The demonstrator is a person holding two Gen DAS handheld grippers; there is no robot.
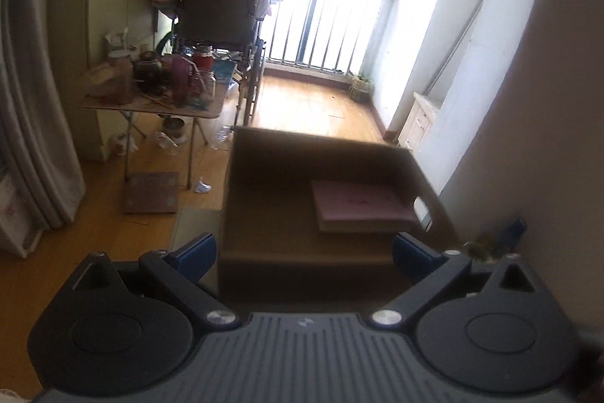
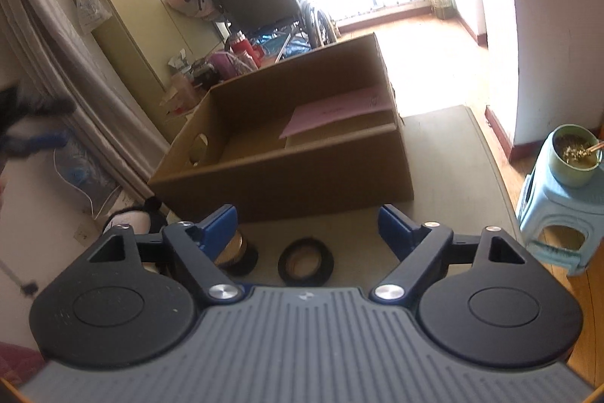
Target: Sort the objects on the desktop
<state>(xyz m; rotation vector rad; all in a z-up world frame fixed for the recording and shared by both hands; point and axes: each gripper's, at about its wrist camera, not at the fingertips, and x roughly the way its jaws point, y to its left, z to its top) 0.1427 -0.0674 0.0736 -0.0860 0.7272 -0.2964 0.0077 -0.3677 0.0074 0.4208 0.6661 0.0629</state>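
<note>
Both tongs are angled downward toward the cardboard box (image 2: pixel 287 146), which stands on the grey-green counter (image 2: pixel 449 169). The left tongs (image 1: pixel 304 253) hang over the near wall of the box with their blue pads spread wide and nothing between them. The right tongs (image 2: pixel 307 225) sit lower and farther back, above the counter surface in front of the box, also spread wide and gripping nothing. Inside the box, a pink book (image 1: pixel 360 204) lies flat against the right-hand end; in the left wrist view its long axis runs side to side, parallel with the near wall. An oval hand-hole is cut in each end wall. On the counter before the box, a black tape roll (image 2: pixel 305 261) lies flat with its open core facing up, between the right tongs' fingers in that view but below them. Just to its left, a gold-and-black cylindrical item (image 2: pixel 236 252) stands partly hidden behind the left finger.
</note>
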